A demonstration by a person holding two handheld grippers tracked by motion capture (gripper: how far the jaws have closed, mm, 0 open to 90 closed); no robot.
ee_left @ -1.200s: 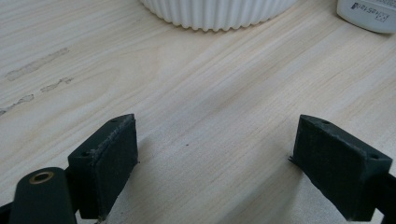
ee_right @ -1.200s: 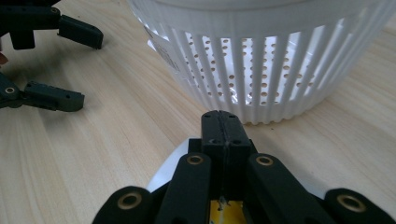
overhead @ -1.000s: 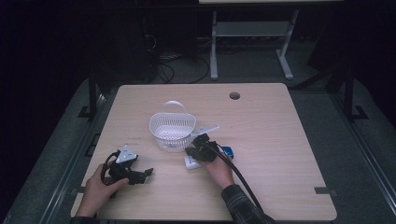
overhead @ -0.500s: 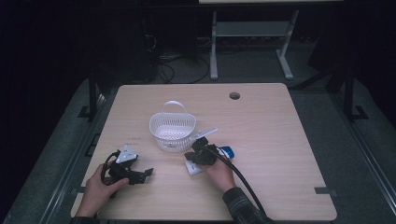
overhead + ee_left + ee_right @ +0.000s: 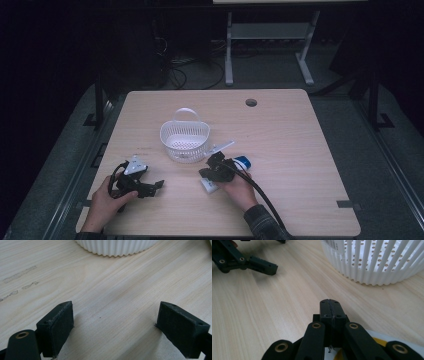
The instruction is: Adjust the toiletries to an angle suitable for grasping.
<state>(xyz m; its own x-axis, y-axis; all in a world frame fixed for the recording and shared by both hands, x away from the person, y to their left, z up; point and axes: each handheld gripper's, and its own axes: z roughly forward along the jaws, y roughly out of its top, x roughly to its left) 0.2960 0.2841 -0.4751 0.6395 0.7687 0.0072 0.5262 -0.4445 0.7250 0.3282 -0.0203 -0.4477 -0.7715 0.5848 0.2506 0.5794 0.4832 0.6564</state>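
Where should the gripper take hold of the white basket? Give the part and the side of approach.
Grip the upright handle of the white basket at the top of its arch, coming down from above. It rises clear of the rim as a thin band, probably easier to close on than the wide round slatted wall. The open left gripper looks freest to do it.

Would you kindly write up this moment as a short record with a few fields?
surface: wooden table
basket: white slatted basket with its handle up, near the table's middle
left gripper: left gripper, jaws open, nothing between them, pointed towards the basket
right gripper: right gripper, jaws shut together, nothing seen between them
near right gripper: white packet with yellow print under it; blue-capped item beside it
contact with basket: none by either gripper
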